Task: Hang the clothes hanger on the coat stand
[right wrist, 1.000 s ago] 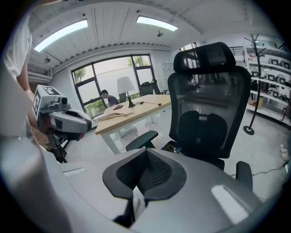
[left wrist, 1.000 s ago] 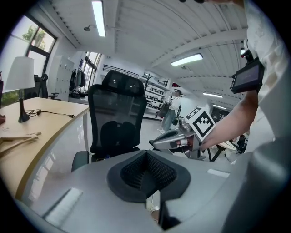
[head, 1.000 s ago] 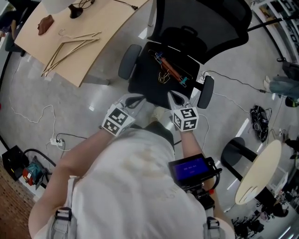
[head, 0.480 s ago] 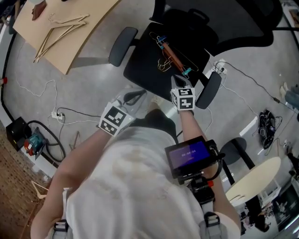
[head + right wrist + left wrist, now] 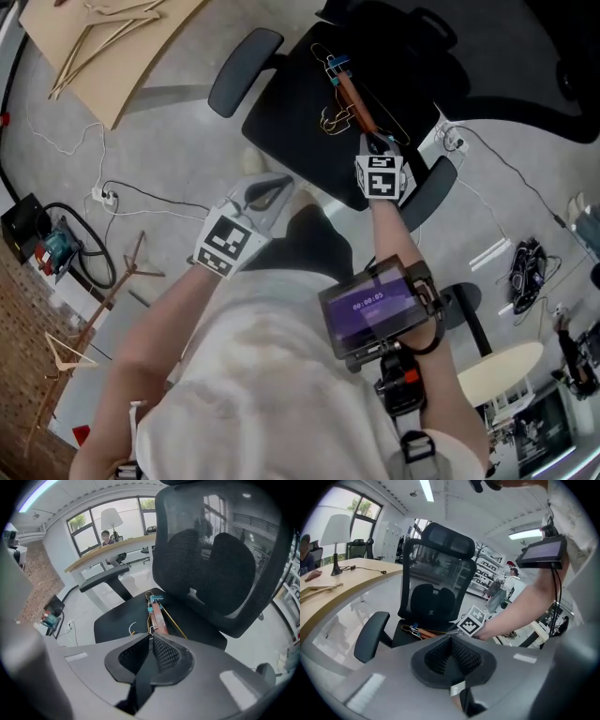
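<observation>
The clothes hanger (image 5: 354, 98), a brown bar with blue clips and a wire hook, lies on the black seat of the office chair (image 5: 291, 131). The coat stand (image 5: 103, 305) is well apart from it on the floor, at the lower left of the head view.

The right gripper (image 5: 378, 142) hangs just above the near end of the bar, pointing steeply down. Its jaws look all but closed at the tips and have just been opening, with nothing between them. The left gripper (image 5: 267, 192) waits near the seat's front edge, jaws closed and empty.

The step in hand looks like the pick-up. To do it well, the jaws should part wider before descending, then straddle the bar across its narrow side. They should stay clear of the clips and the loose wire, and press only once both pads flank the wood. A grip near the hook would probably leave the hook free for the stand's pegs.
</observation>
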The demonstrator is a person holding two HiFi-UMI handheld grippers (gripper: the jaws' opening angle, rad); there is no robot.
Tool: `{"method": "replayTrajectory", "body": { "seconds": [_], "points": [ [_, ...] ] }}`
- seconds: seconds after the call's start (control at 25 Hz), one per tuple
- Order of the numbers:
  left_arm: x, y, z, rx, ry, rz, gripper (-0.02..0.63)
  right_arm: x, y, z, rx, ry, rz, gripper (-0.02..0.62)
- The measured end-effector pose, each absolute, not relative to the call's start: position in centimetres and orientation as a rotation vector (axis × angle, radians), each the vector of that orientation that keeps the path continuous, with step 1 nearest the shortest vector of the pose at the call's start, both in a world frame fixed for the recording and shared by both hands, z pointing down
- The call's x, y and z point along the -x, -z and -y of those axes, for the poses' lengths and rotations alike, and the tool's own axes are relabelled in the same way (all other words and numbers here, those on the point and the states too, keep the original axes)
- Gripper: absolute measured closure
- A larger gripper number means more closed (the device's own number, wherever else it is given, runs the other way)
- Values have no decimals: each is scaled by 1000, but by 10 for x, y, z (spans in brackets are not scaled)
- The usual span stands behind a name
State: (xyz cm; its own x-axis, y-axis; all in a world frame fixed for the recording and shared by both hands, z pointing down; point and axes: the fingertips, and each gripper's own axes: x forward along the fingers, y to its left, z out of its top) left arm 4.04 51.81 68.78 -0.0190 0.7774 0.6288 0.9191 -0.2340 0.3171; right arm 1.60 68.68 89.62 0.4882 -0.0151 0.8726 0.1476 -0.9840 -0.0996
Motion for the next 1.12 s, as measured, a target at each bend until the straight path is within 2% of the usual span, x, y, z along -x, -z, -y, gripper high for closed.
{"method": "replayTrajectory", "body": {
  "seconds": [0.24, 0.36, 0.52, 0.64, 0.8, 1.12],
  "points": [
    [-45, -704, -509, 2140, 1137, 1727, 604, -16, -948, -707, 2563, 1634, 94, 491],
    [-38, -715, -497, 2138, 1176, 1694, 604, -11, -979, -711, 2519, 1732, 73, 429],
    [-31, -722, -484, 2158, 1196, 1660, 604, -14, -1001, -718, 2523, 1796, 58, 402],
    [-31, -727, -470, 2172, 1199, 1639, 604, -19, -1011, -713, 2523, 1851, 35, 405],
    [-29, -729, -463, 2194, 1206, 1612, 604, -21, -1017, -710, 2511, 1841, -7, 442],
    [-29, -732, -458, 2198, 1200, 1596, 604, -23, -1012, -708, 2416, 1735, -26, 446]
  ]
}}
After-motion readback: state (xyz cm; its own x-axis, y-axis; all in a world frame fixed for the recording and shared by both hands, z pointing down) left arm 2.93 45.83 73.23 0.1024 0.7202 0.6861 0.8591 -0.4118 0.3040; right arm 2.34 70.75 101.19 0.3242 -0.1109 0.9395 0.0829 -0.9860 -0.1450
